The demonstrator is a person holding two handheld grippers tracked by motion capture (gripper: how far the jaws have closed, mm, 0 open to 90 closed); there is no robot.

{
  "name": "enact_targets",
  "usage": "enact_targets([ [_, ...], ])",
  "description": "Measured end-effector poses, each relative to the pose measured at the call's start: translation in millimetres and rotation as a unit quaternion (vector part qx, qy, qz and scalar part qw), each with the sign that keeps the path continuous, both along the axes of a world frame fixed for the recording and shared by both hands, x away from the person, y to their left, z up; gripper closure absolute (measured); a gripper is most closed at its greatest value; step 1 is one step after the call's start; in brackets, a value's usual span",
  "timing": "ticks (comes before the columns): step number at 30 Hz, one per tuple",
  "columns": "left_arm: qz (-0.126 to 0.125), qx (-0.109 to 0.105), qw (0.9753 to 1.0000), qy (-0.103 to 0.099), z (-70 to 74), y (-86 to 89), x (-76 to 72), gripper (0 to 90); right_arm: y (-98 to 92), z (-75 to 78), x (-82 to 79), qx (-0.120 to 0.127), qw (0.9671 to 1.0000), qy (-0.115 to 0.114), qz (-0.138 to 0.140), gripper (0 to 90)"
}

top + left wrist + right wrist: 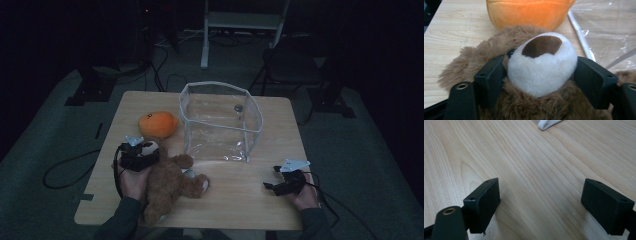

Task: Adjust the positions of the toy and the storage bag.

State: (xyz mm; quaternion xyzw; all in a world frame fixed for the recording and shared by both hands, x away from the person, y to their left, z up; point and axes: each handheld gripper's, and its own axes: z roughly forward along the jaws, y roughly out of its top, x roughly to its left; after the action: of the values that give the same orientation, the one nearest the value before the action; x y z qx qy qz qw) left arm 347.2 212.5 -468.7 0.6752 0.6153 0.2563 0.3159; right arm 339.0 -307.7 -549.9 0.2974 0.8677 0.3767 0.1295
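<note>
A brown teddy bear (167, 185) lies on its back at the wooden table's (250, 205) front left. My left gripper (146, 150) is over its head. In the left gripper view the black jaws stand open on either side of the bear's white muzzle (541, 72), touching the fur. Just beyond the bear's head sits an orange plush toy (157, 124) (529, 12). A clear plastic box (252, 107) stands open-topped at the table's middle. My right gripper (270, 177) (540, 202) rests low at the front right, open over bare wood.
A small grey round thing (238, 107) shows on the clear box's far wall. A white rounded edge (547, 123) lies ahead of the right gripper. Behind the table are a dark chair (292, 65), a white stand (240, 22) and floor cables (65, 172).
</note>
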Motion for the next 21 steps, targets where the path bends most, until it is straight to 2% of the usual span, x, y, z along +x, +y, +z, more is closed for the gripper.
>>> enact_targets([
  [3,0.011,0.010,0.9999,0.000,-5.8,0.2,2.9,19.2,0.0,0.0,0.1,0.000,1.0000,0.000,-0.001,14.9],
  [5,0.022,0.003,0.9997,-0.001,-8.5,3.3,4.0,18.2,0.1,0.0,0.0,0.000,1.0000,0.000,-0.002,14.9],
  [11,0.032,-0.008,0.9994,0.014,-12.6,11.5,10.4,10.7,0.3,0.0,-0.1,0.000,1.0000,0.000,-0.003,14.9],
  [15,0.029,-0.015,0.9991,0.027,-17.2,14.9,15.9,7.8,0.3,0.0,-0.1,0.000,1.0000,0.000,-0.003,14.9],
  [21,0.018,-0.021,0.9991,0.031,-17.9,16.1,19.3,7.4,0.2,0.0,0.0,0.000,1.0000,0.000,-0.003,14.9],
])
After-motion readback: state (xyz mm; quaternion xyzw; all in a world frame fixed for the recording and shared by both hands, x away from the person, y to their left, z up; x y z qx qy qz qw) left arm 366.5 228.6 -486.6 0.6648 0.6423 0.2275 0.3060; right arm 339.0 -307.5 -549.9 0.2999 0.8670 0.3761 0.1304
